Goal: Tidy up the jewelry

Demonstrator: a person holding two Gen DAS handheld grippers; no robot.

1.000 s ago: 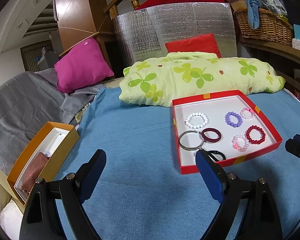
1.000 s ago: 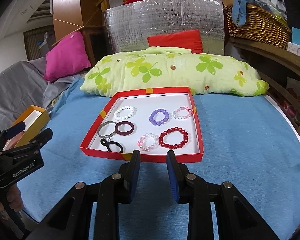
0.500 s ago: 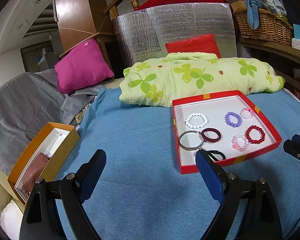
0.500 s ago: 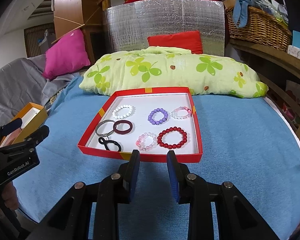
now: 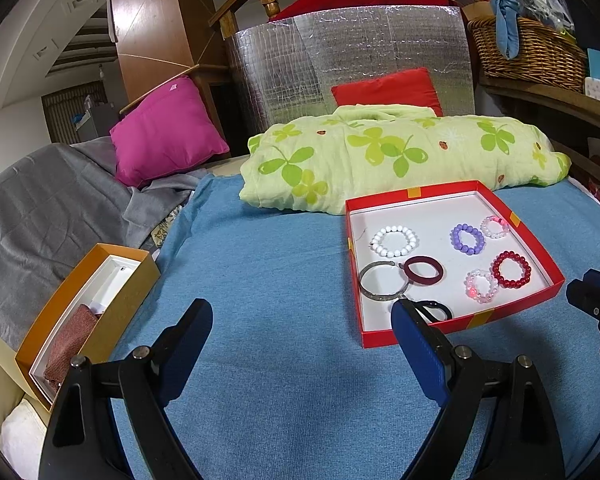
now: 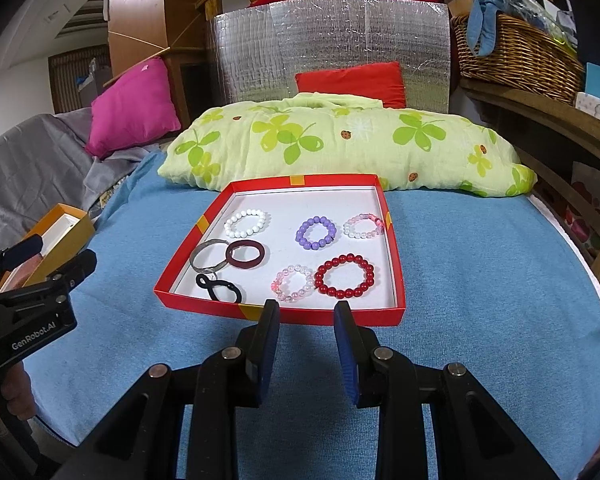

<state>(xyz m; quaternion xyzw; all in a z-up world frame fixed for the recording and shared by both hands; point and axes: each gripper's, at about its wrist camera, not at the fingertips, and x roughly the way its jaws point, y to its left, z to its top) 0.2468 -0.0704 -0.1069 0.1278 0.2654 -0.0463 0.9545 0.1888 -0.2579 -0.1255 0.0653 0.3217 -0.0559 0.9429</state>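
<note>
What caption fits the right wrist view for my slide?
Open right gripper poised before a shallow red cardboard tray holding seven bracelets on a blue cloth-covered bed.

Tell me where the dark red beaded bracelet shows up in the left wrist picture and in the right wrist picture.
Left wrist view: the dark red beaded bracelet lies right of centre, near the right wall of the red tray.
Right wrist view: it lies just right of centre, in the tray's near right corner, ahead of the right gripper.
Shared landmark: the pink-and-clear beaded bracelet lies just left of it in both views.
</note>
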